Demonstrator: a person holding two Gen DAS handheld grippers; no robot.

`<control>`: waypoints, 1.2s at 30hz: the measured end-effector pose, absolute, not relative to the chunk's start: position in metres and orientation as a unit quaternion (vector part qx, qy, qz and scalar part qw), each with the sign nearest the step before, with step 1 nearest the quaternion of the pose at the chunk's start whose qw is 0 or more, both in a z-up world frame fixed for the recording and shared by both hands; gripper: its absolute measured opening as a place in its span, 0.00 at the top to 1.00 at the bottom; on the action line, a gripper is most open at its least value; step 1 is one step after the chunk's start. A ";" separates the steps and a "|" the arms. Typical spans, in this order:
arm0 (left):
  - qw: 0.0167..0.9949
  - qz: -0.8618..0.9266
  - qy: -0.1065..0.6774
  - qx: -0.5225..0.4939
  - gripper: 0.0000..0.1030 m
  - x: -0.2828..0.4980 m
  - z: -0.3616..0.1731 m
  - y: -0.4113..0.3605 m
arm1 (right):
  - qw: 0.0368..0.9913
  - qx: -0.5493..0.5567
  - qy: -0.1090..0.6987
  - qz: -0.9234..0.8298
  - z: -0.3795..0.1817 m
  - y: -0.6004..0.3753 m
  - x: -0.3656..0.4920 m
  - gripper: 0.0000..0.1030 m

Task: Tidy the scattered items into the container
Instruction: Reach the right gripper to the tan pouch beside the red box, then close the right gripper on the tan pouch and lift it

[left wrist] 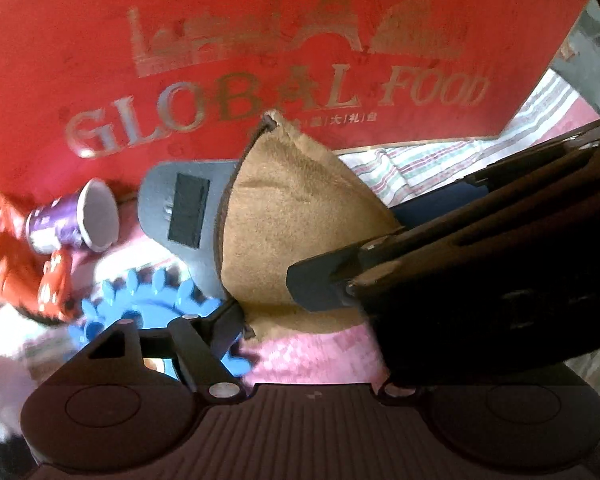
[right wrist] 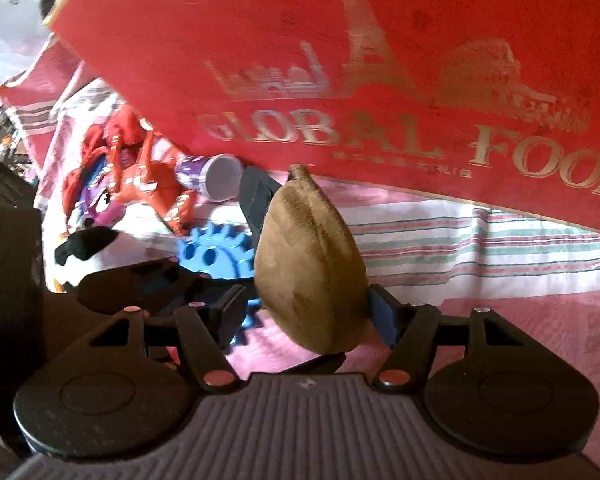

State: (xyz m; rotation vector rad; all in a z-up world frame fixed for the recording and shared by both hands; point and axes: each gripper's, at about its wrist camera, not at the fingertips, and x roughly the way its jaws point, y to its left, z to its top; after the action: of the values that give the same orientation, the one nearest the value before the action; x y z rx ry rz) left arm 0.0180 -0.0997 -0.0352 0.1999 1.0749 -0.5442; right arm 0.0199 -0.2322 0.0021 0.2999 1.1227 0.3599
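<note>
Both grippers' fingers (right wrist: 256, 200) press the brown pouch (right wrist: 312, 272).

the red box (right wrist: 380, 60) walls off the far side; cup (right wrist: 220, 176), blue gear (right wrist: 212, 254) and red toy (right wrist: 140, 176) crowd the left, striped cloth (right wrist: 480, 240) lies open on the right.

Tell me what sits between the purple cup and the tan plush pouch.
A grey gripper finger, pressed against the tan plush pouch, stands between it and the purple cup. The left wrist view shows this best; the right wrist view shows it too.
</note>
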 end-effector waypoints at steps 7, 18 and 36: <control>0.818 -0.255 0.512 0.055 0.34 0.000 -0.026 -0.085 | 0.797 0.164 0.549 0.194 -0.004 -0.209 0.013 0.39; 0.849 -0.200 0.489 0.026 0.31 -0.002 -0.018 -0.058 | 0.814 0.127 0.529 0.203 0.016 -0.189 0.019 0.43; 0.871 -0.200 0.447 0.036 0.36 0.003 0.004 -0.069 | 0.826 0.093 0.527 0.177 0.026 -0.184 0.037 0.56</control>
State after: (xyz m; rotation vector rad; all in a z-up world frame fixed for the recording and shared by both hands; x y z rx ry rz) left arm 0.0031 -0.0688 0.0043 0.0751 0.9355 -0.4185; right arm 0.0366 -0.1835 0.0263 0.1975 1.1191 0.3752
